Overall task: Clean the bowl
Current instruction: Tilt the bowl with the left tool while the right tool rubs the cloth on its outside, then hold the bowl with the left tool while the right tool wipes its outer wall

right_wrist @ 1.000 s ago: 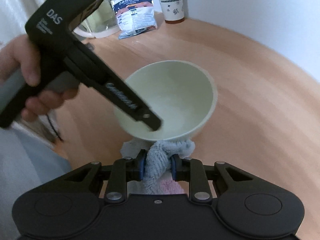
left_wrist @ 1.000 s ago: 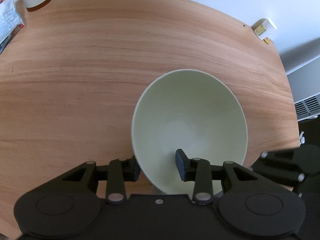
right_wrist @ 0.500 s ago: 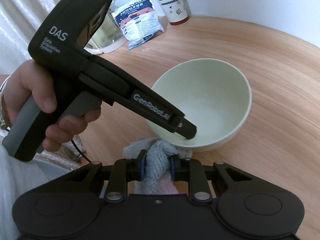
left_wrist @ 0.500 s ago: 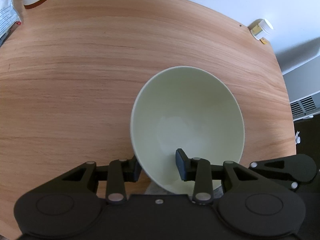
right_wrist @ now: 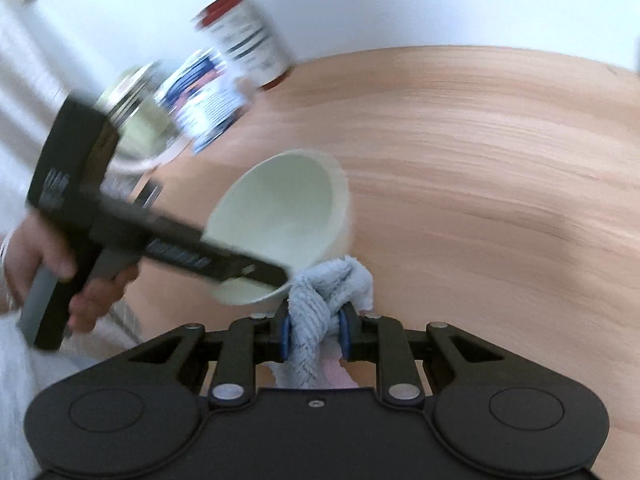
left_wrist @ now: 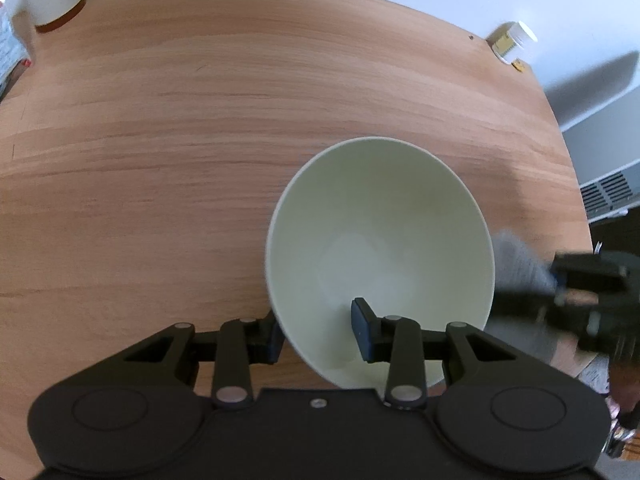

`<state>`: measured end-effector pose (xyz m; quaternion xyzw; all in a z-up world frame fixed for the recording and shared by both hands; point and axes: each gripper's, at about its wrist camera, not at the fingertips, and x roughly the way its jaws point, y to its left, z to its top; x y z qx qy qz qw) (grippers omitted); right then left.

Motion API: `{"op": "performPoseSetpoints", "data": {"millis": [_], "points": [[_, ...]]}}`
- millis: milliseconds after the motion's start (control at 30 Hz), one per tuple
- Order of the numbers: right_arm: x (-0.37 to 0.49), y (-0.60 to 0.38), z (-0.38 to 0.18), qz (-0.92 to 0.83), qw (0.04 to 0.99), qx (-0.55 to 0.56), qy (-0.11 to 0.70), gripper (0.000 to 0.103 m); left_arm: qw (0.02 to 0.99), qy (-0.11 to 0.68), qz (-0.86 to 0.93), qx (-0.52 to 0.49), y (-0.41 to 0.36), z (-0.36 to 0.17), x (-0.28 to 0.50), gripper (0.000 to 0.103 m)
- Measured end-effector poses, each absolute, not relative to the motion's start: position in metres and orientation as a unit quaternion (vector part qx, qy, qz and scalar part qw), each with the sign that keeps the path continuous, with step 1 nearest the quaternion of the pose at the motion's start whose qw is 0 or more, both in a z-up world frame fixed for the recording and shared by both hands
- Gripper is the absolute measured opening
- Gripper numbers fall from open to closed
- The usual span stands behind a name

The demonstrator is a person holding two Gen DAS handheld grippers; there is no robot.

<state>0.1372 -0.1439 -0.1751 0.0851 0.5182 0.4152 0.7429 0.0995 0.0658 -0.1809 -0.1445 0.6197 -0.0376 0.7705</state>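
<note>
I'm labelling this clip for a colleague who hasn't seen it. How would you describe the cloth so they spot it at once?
On the wooden table, find the pale green bowl held tilted. Just beside its lower rim sits the cloth, pinched in the right gripper. It is the only soft, fluffy blue-grey thing there.

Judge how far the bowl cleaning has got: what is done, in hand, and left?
Done: left gripper grips the tilted bowl by its rim; right gripper clamps the cloth. In hand: cloth beside the bowl's outer wall. Left: wiping the inside.
</note>
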Motion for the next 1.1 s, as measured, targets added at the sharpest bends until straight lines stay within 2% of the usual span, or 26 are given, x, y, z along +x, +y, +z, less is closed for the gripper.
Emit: {"op": "performPoseSetpoints", "data": {"millis": [200, 467, 800, 1100], "points": [[0.175, -0.179, -0.181, 0.338, 0.747, 0.216, 0.531, 0.025, 0.772, 0.621, -0.049, -0.13, 0.061, -0.18, 0.1, 0.035], [0.207, -0.168, -0.211, 0.304, 0.673, 0.345, 0.58, 0.025, 0.775, 0.617, -0.07, -0.118, 0.061, -0.18, 0.099, 0.033], [0.214, -0.142, -0.255, 0.286, 0.598, 0.397, 0.635, 0.025, 0.772, 0.621, -0.078, -0.108, 0.061, -0.18, 0.102, 0.032], [0.217, -0.139, -0.235, 0.309, 0.593, 0.395, 0.63, 0.025, 0.767, 0.623, -0.077, -0.13, 0.066, -0.181, 0.108, 0.03]]}}
